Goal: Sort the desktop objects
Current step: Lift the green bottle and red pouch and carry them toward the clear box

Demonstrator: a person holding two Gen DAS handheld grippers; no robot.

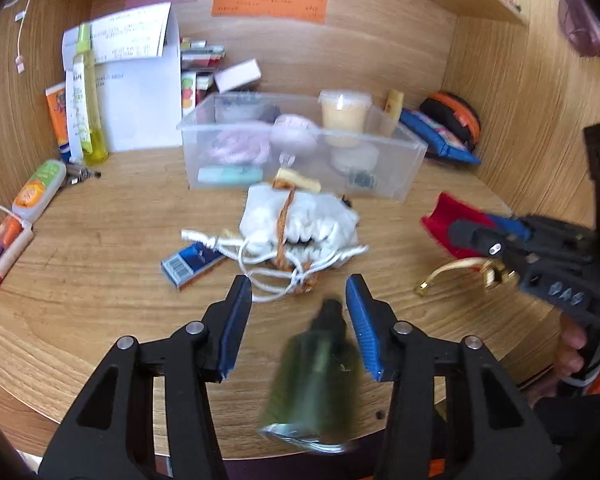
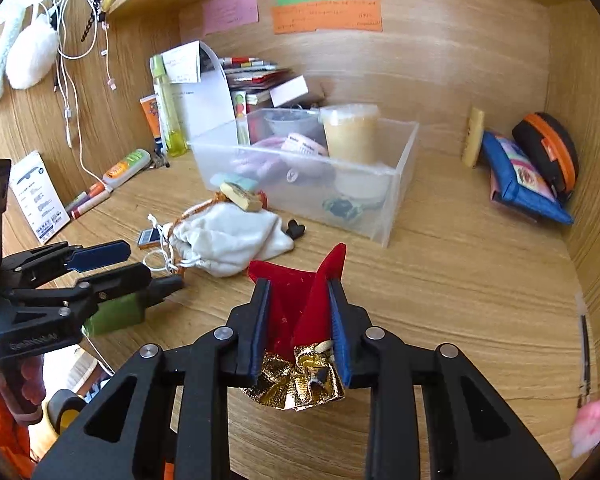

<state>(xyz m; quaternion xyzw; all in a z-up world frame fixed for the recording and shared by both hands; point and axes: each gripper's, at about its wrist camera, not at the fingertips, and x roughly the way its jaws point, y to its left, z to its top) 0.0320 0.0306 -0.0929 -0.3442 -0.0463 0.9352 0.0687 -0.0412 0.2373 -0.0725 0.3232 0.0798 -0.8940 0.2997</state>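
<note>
My left gripper (image 1: 299, 298) is open; a blurred dark green bottle (image 1: 314, 376) lies loose between its fingers near the desk's front edge, and it also shows in the right wrist view (image 2: 116, 312). My right gripper (image 2: 299, 312) is shut on a red velvet pouch with gold trim (image 2: 300, 304), held above the desk; the pouch shows at the right in the left wrist view (image 1: 456, 220). A clear plastic bin (image 1: 400, 184) holding small items stands mid-desk. A white drawstring bag (image 1: 300, 224) lies in front of it.
A blue matchbox-like box (image 1: 190, 266) lies left of the bag. Tubes and a yellow bottle (image 1: 88, 120) stand at the left wall. Blue and orange-black pouches (image 2: 532, 176) lean in the right corner. Books (image 2: 256, 76) are stacked behind the bin.
</note>
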